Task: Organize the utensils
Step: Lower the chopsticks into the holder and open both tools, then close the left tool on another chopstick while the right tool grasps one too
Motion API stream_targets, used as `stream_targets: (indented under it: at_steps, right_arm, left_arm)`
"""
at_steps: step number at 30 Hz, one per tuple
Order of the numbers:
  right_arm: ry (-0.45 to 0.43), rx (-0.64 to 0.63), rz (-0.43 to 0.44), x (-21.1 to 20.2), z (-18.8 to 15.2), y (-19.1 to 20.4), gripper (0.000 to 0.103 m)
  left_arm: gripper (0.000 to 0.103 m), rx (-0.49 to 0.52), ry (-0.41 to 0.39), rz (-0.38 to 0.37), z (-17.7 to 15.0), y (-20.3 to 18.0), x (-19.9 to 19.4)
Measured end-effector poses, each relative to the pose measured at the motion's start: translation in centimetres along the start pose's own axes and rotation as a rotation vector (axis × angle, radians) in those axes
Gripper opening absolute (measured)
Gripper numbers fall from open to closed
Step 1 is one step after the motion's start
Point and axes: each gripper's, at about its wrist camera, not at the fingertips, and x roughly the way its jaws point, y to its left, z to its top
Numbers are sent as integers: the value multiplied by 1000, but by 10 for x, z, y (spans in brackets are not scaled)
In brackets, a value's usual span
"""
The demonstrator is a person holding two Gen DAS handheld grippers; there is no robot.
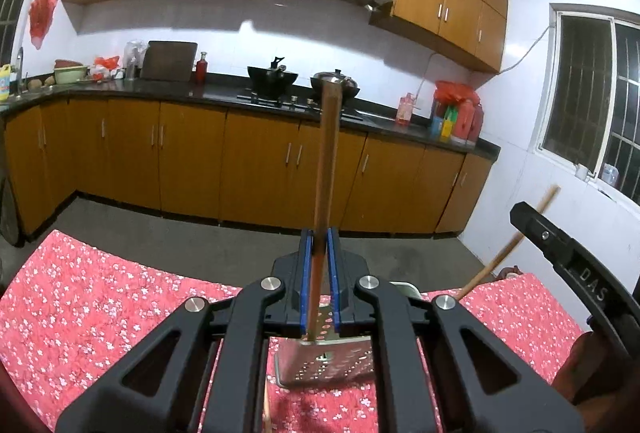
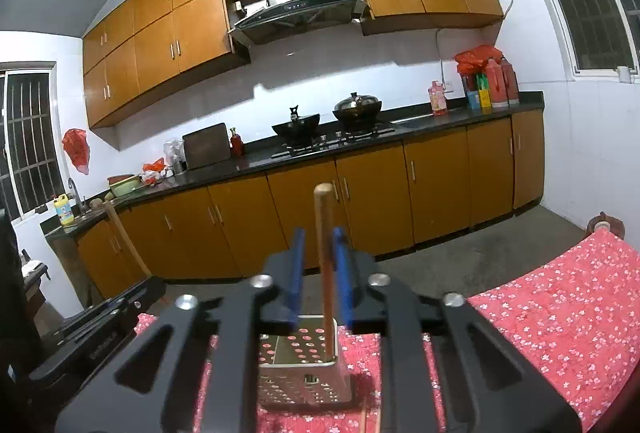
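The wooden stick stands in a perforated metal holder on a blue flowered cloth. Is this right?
Only the colour is wrong: the cloth is red with pale flowers, as the right wrist view shows. The wooden stick does stand in the perforated metal holder on it.

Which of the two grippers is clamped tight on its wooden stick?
The left gripper: its blue pads press the handle. The right gripper's pads stand clear of its stick in the perforated holder.
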Motion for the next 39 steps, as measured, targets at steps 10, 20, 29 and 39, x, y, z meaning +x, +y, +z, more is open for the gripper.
stream_targets:
  at_steps: [10,20,29,39]
  right_arm:
    - [-64,-12,11,-50,21,0,29]
    - [159,19,-44,-86,-41,-46,34]
    - [582,85,-84,-61,-174,-79,18]
    - [676,40,-90,-53,-209,-68,14]
  left_arm:
    - [37,-4,-58,20,13,1,-31]
    - [37,-96,-75,16,3,30,-89]
    - [37,-29,196,114,-80,59,-76]
    - [35,-64,395,109,-155,84,-64]
